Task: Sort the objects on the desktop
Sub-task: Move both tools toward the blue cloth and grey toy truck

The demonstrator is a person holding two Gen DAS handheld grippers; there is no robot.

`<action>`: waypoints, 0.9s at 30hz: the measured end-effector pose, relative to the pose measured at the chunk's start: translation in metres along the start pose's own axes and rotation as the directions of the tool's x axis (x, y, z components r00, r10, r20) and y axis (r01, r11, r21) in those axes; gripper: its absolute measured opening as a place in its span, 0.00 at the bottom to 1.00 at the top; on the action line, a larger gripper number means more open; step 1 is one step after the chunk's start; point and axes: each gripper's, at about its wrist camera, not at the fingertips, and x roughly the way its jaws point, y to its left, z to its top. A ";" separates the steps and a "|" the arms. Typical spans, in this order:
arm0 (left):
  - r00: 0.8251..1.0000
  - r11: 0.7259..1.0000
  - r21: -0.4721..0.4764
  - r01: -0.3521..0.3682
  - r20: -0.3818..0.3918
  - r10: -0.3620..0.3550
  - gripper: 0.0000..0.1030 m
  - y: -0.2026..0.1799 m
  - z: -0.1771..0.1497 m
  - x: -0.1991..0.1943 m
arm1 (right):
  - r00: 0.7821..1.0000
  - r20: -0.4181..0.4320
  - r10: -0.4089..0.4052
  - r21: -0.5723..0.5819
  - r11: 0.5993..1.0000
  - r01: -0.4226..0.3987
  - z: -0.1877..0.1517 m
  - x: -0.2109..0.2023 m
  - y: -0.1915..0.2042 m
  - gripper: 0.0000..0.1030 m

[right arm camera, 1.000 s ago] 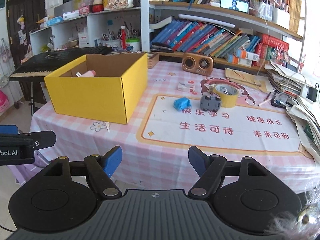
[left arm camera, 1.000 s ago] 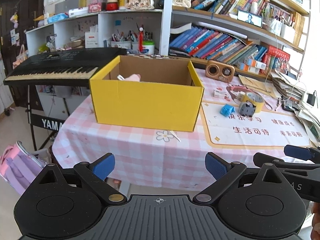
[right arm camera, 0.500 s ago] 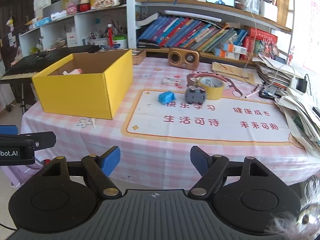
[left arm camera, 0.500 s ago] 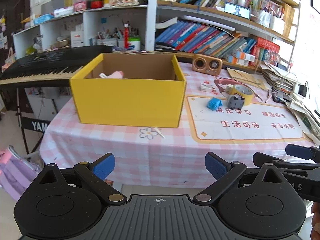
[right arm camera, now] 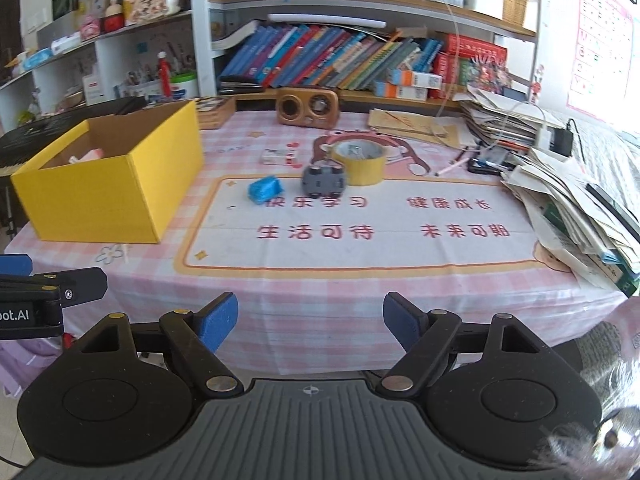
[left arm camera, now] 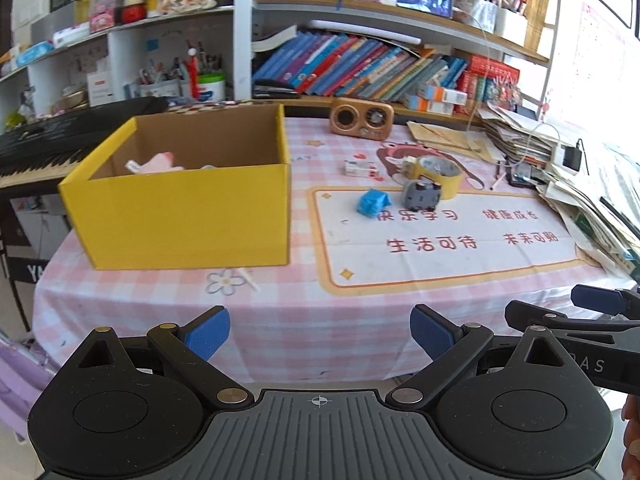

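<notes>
Both the left gripper (left arm camera: 320, 334) and the right gripper (right arm camera: 310, 322) are held spread and empty before the table (right arm camera: 320, 292). A blue wad (right arm camera: 265, 189), grey toy car (right arm camera: 323, 180) and tape roll (right arm camera: 359, 161) are seen right of the yellow box (left arm camera: 188, 208), unobstructed.

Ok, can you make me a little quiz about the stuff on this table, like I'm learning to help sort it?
1. True or false: the yellow box has a lid on it.
2. Which thing lies closest to the blue crumpled object? A) wooden radio B) grey toy car C) keyboard
3. Fill in: both hand-held grippers, left and right, are ____ and hold nothing.

Key: 1 false; 2 B; 3 open
</notes>
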 end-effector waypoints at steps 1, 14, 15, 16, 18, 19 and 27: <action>1.000 1.000 0.003 0.004 -0.002 -0.004 0.96 -0.003 0.001 0.002 | 1.000 -0.003 -0.004 0.003 1.000 0.004 0.001 0.002 -0.003 0.77; 0.999 0.999 0.003 0.033 -0.032 -0.033 0.96 -0.033 0.020 0.034 | 0.999 -0.035 -0.023 0.001 1.000 0.024 0.020 0.026 -0.037 0.78; 0.999 0.999 0.002 0.034 -0.034 -0.034 0.96 -0.036 0.022 0.037 | 0.999 -0.038 -0.023 0.000 1.000 0.023 0.022 0.029 -0.041 0.78; 0.999 0.999 0.002 0.034 -0.036 -0.034 0.96 -0.039 0.024 0.041 | 0.999 -0.041 -0.023 0.000 1.000 0.023 0.024 0.032 -0.044 0.78; 0.999 0.999 0.001 0.035 -0.042 -0.035 0.96 -0.044 0.027 0.047 | 0.999 -0.048 -0.020 -0.002 1.000 0.020 0.028 0.038 -0.050 0.78; 0.998 0.999 0.001 0.035 -0.045 -0.035 0.96 -0.047 0.028 0.049 | 0.998 -0.052 -0.018 -0.002 1.000 0.018 0.029 0.041 -0.053 0.78; 0.998 1.000 -0.013 0.014 -0.066 -0.015 0.96 -0.066 0.041 0.073 | 0.996 -0.085 0.011 -0.004 1.000 -0.011 0.043 0.069 -0.079 0.79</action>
